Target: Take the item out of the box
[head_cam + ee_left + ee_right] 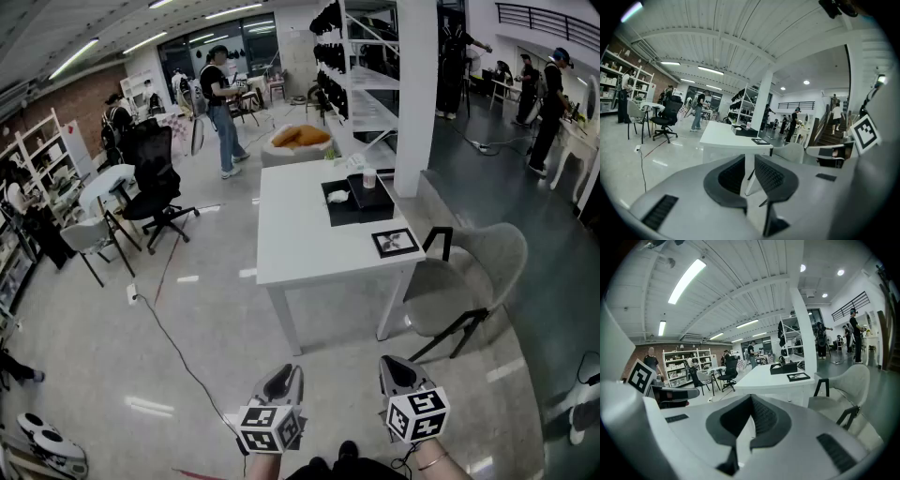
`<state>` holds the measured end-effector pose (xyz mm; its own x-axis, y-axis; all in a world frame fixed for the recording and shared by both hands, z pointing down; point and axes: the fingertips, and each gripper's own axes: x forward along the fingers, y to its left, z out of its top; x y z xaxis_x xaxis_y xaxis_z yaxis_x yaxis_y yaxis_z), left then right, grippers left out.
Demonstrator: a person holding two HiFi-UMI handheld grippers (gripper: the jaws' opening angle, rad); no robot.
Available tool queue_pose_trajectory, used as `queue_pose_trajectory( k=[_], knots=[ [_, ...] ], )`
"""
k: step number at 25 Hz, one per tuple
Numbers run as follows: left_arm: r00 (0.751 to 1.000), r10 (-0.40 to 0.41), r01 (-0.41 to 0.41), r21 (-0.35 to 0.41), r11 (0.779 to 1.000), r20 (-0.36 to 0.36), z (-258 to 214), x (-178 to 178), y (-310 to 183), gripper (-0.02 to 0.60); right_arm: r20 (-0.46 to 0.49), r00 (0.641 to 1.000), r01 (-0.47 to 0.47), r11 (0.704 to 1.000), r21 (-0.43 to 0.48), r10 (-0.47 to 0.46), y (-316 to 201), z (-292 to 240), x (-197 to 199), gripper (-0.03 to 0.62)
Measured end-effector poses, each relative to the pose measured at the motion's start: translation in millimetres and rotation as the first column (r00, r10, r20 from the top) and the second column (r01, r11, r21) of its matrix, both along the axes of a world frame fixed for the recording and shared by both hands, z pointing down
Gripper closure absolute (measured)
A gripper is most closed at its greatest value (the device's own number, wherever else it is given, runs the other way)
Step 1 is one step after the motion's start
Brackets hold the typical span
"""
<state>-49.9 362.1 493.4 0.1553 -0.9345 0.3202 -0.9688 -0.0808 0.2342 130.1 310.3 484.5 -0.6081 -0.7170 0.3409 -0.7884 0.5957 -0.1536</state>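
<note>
Black, low, open-topped rectangular box: matte dark walls, set on the far right part of a white, smooth-topped rectangular table with plain square legs. A small white object lies against the black; it is too small to tell its make, or whether it is the item meant. A small pale cup-like piece stands at the box's far edge.

Black-framed flat square panel: lies flat at the table's near right corner, apart from the box.

Grey moulded shell chair with dark legs: beside the table's right side.

Left gripper: grey plastic body, dark ribbed pads, marker cube at the rear. Jaws closed together, nothing held.

Right gripper: same build. Its own view shows the jaw tips meeting, nothing between them.

Floor: pale, glossy, with light reflections and a thin dark cable trailing across.

Status of task: judged not begun. Both grippers sit low in the head view, well apart from the table, pointed towards it. The box is untouched. Left to do, by this reading: approach the table, open a gripper, reach into the box, grasp the item and lift it clear.
</note>
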Motion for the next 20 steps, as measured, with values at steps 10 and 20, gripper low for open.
queue_pose_trajectory(
  k=[10,20],
  knots=[
    [1.000,-0.011,0.011,0.000,1.000,0.017,0.7,13.1,-18.6,0.518,0.032,0.999,0.008,1.000,0.015,-0.009,-16.9,-2.1,7.3,0.594],
    [1.000,-0.012,0.012,0.000,1.000,0.014,2.6,26.9,-32.5,0.485,0.023,0.999,0.028,1.000,0.004,-0.028,-29.7,8.1,20.3,0.594]
  ],
)
